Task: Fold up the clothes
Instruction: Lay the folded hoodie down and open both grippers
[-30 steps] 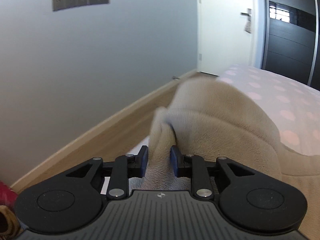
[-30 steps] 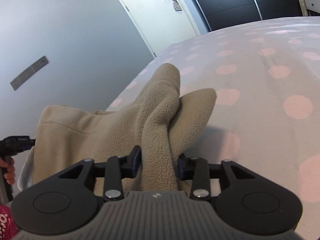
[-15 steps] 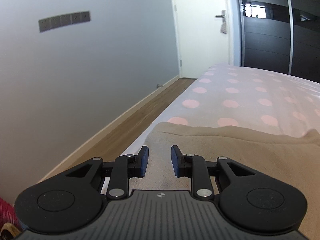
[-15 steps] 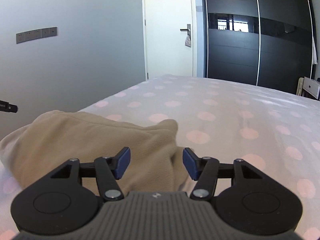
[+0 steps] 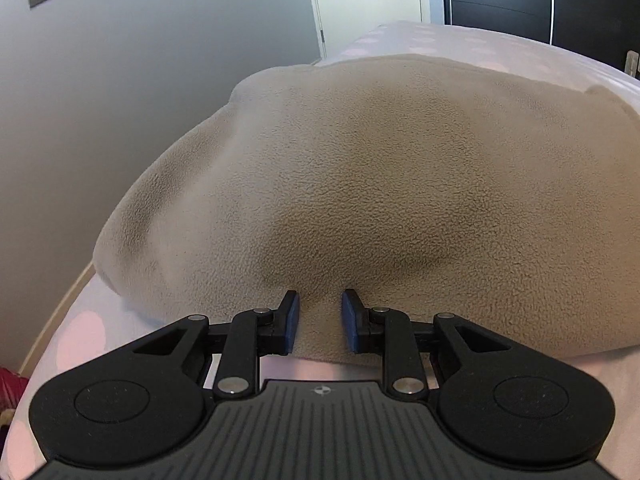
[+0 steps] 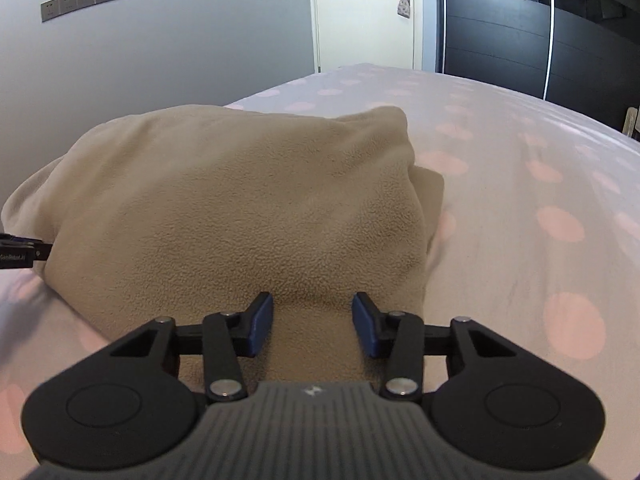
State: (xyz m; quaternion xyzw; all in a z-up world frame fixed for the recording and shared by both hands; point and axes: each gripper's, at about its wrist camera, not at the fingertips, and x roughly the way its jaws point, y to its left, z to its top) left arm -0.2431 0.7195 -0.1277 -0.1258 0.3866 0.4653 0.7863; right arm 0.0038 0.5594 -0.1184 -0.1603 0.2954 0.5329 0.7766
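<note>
A beige fleece garment [image 5: 400, 184] lies folded in a thick mound on the pink-dotted bed sheet [image 6: 540, 220]. My left gripper [image 5: 320, 314] sits at its near hem with the fleece filling the narrow gap between the blue pads, shut on it. My right gripper [image 6: 313, 320] stands at the garment's [image 6: 240, 208] near right edge. Its pads are wider apart and the fabric lies flat between them, not pinched. A black part of the left gripper [image 6: 24, 254] shows at the garment's left side in the right wrist view.
A grey wall with a row of sockets [image 6: 84, 0] runs along the bed's left side. A white door [image 6: 360, 12] and dark wardrobe panels [image 6: 500, 28] stand beyond the bed. Bare sheet extends to the right of the garment.
The lifted fleece has been laid down on the bed. The right gripper let go and opened, then narrowed somewhat. Both grippers have sunk low at the near hem.
</note>
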